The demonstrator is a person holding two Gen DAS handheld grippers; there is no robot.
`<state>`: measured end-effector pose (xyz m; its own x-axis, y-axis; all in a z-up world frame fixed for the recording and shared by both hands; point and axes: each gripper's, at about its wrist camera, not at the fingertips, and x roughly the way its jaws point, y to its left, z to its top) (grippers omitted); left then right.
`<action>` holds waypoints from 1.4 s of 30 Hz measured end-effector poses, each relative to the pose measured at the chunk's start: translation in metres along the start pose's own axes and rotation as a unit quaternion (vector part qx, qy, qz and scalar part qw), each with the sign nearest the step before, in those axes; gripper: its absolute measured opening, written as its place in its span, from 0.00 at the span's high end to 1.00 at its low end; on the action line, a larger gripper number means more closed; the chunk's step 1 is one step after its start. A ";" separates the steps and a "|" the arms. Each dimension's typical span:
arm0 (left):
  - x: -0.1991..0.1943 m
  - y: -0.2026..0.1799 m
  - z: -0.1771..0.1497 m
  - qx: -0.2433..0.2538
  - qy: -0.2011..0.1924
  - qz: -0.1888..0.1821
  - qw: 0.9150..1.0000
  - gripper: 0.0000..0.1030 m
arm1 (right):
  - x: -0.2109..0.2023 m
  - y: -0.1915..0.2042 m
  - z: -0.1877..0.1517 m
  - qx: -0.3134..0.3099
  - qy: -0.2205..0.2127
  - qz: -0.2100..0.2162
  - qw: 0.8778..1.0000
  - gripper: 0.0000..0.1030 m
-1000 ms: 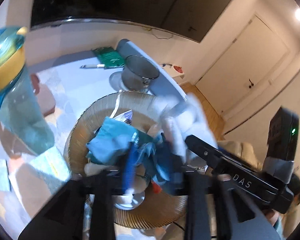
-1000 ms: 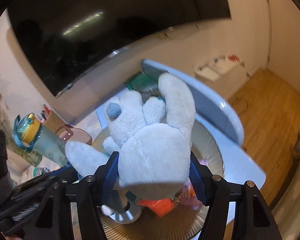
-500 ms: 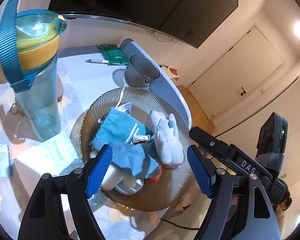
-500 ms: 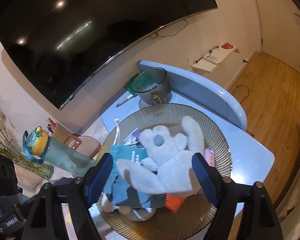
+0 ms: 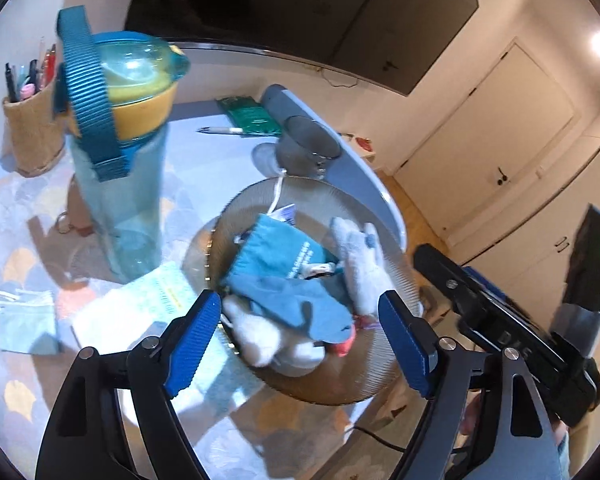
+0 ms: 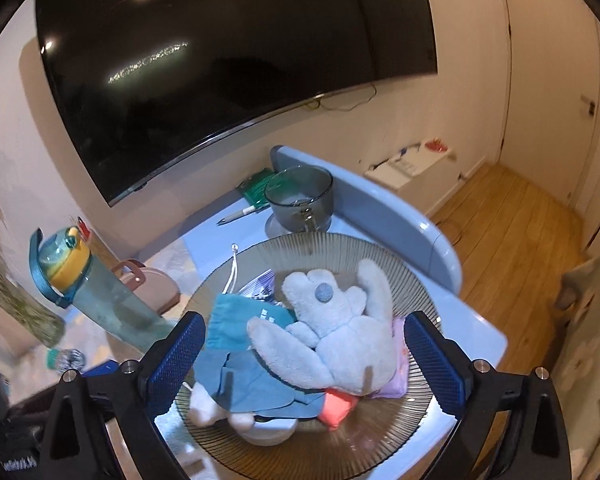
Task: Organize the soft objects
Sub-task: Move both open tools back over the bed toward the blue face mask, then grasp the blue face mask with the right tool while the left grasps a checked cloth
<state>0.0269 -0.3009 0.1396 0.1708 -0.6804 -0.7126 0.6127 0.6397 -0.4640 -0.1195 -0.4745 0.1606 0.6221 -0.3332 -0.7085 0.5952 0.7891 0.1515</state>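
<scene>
Soft objects heaped in the ribbed glass bowl (image 6: 384, 436), taken here as landmark: pale plush toy (image 6: 340, 340) sprawled on top toward the bowl's right side, teal drawstring pouch (image 6: 240, 328) at its left with a white cord trailing over the far rim, blue cloth (image 6: 256, 388) beneath, a coral piece (image 6: 336, 404) and a lilac one (image 6: 396, 380) poking out under the plush at the near right, something white (image 6: 208, 404) at the near left edge. Probably gathered there so loose fabrics stay in one container instead of spreading across the table. Right gripper (image 6: 306, 360) above the bowl's near rim, jaws opening and already wide, nothing between the pads, plush lying free below. Left gripper (image 5: 300, 340) at the bowl's near-left side, jaws likewise opening, wide apart, empty, pile visible through the gap. Left of the bowl, a tall teal bottle (image 5: 120, 168) upright; just in front of it a pale packet (image 5: 140, 312) touching or nearly touching the bowl's edge, and farther left a small light-blue pouch (image 5: 26, 326) flat on the table, apparently the soft item not yet collected. Beyond the bowl's far rim, a grey glass cup (image 6: 300, 200), a pen (image 6: 242, 213) and a green packet (image 6: 256, 186), all hard or flat and likely none of this job's business.
</scene>
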 end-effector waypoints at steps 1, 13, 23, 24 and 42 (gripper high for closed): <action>-0.001 0.002 0.000 -0.003 0.002 -0.002 1.000 0.23 | -0.002 0.002 0.000 -0.002 -0.003 -0.004 1.000 0.03; -0.041 0.023 -0.005 -0.010 -0.038 -0.034 0.999 0.22 | -0.029 0.026 0.002 -0.014 -0.047 0.025 0.999 0.03; -0.145 0.179 -0.050 -0.159 -0.131 0.120 0.971 0.22 | -0.039 0.129 -0.015 -0.120 -0.052 0.201 0.971 0.02; -0.151 0.195 -0.057 -0.177 -0.131 0.141 0.965 0.22 | -0.034 0.149 -0.023 -0.141 -0.034 0.226 0.963 0.02; -0.146 0.315 -0.141 -0.302 -0.097 0.298 0.900 0.24 | 0.127 0.327 -0.147 -0.405 0.132 0.178 0.887 0.02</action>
<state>0.0861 0.0501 0.0236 0.4971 -0.1638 -0.8521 -0.1538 0.9498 -0.2724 0.0793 -0.1823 0.0189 0.4928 0.0592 -0.8681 -0.2417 0.9677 -0.0712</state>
